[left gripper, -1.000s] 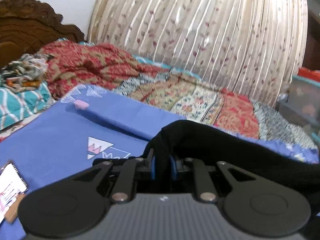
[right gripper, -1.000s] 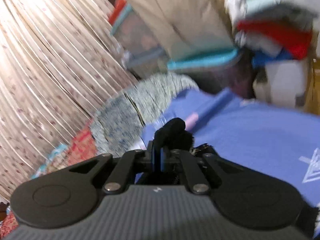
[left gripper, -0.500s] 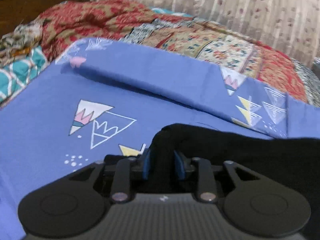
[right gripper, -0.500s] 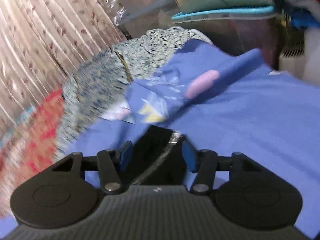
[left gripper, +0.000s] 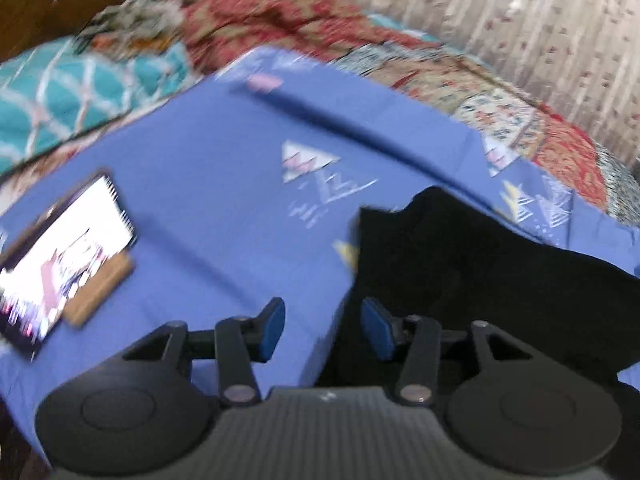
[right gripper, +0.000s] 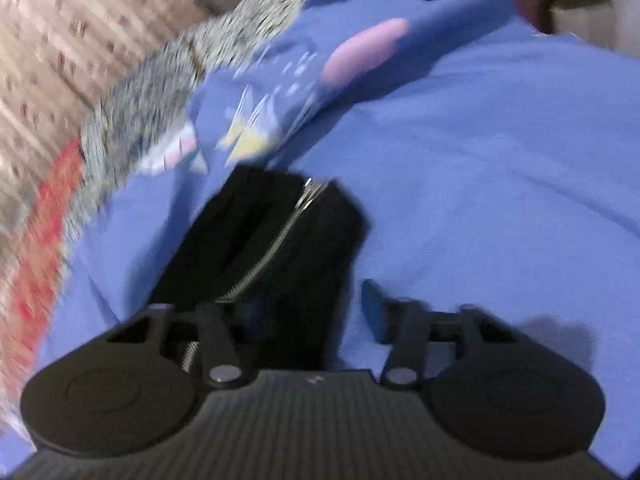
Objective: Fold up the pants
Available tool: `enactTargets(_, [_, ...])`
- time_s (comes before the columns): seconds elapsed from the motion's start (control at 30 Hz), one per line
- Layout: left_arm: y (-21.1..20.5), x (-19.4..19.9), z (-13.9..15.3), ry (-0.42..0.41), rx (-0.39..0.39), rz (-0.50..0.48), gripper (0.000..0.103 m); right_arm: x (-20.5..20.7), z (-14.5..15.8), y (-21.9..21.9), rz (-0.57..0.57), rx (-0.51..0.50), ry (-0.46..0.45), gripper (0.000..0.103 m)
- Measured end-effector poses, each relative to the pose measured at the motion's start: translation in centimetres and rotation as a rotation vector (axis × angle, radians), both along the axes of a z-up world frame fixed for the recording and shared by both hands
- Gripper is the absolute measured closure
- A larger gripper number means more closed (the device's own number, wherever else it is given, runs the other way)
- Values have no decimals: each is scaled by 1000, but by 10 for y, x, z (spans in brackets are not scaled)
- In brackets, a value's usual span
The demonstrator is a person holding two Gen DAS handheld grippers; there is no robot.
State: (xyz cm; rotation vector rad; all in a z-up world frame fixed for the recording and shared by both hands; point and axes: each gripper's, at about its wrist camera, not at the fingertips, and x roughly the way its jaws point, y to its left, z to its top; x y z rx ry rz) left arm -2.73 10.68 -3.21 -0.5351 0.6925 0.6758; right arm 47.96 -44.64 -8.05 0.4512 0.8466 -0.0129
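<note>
Left wrist view: black pants lie slack on the blue patterned bedsheet, bunched to the right, one edge running down toward the tool. Left gripper stands about half open. Its jaws have just been opening, and the blue pads press on nothing. The cloth edge sits just inside the right pad, with bare sheet between the rest. A lit phone on a wooden stand lies well apart at far left. Picture blurred.

Right wrist view: right gripper shows jaws apart. They have just been closing, yet no pinch shows. The zipper end of the pants runs up between them from the left side. The left pad is hidden behind the cloth; the right pad hangs over bare sheet.

Handling, as judged:
- Soft, limp knit or jersey; light. Will sag and drag, not hold a crease by itself.
- Dark on dark, so layers are hard to tell apart. Risk of catching one layer only, or the bedsheet with it.
- Zipper is the one stiff, slick part. Avoid pinching on the metal teeth.

Where to hold: the thick hem or band edge just beside the zipper for the right tool, the matching outer edge for the left, both layers together, then lift clear before folding.
</note>
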Motion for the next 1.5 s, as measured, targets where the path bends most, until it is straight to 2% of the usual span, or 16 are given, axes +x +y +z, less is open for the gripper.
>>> enactTargets(0.07, [3, -4, -6, 5, -42, 16, 59, -6, 9, 11, -5, -94, -24, 98])
enactTargets(0.13, [3, -3, -11, 1, -84, 0, 59, -18, 29, 2, -76, -145, -130, 98])
enactTargets(0.23, [-1, 5, -15, 10, -84, -33, 56, -18, 36, -21, -173, -233, -59, 94])
enactTargets(0.3, [-3, 5, -17, -2, -92, -40, 56, -21, 36, -35, -189, -225, 10, 85])
enactTargets(0.37, [-2, 6, -16, -13, -91, -42, 56, -33, 43, -46, -222, -201, 15, 68])
enactTargets(0.43, [1, 7, -12, -23, -75, -48, 56, -52, 54, -54, -200, -127, -13, 66])
enactTargets(0.6, [23, 38, 2, -2, 70, -94, 52, -102, 67, -50, -57, 30, -12, 65])
enactTargets(0.73, [39, 95, 0, 52, 225, -218, 42, -129, 71, -32, 38, 31, 17, 64])
enactTargets(0.8, [45, 124, -4, 77, 242, -289, 29, -128, 75, -25, 53, 24, 23, 64])
enactTargets(0.87, [42, 146, -8, 85, 243, -356, 11, -120, 83, -19, 44, 13, 13, 64])
enactTargets(0.97, [24, 168, -12, 84, 303, -447, 8, -96, 95, -13, 19, 17, -9, 62])
enactTargets(1.13, [-9, 199, -28, 104, 406, -537, 8, -41, 94, 12, 21, -49, -24, 56])
enactTargets(1.33, [-19, 220, -55, 175, 461, -551, 10, 20, 58, 24, -57, -84, 26, 55])
enactTargets(1.4, [-18, 220, -60, 183, 457, -550, 25, 39, 44, 23, -85, -72, 47, 50])
enactTargets(1.47, [-17, 222, -63, 188, 429, -562, 48, 54, 30, 23, -117, -68, 79, 46])
enactTargets(1.5, [-18, 222, -64, 184, 425, -565, 53, 59, 23, 24, -136, -67, 94, 46])
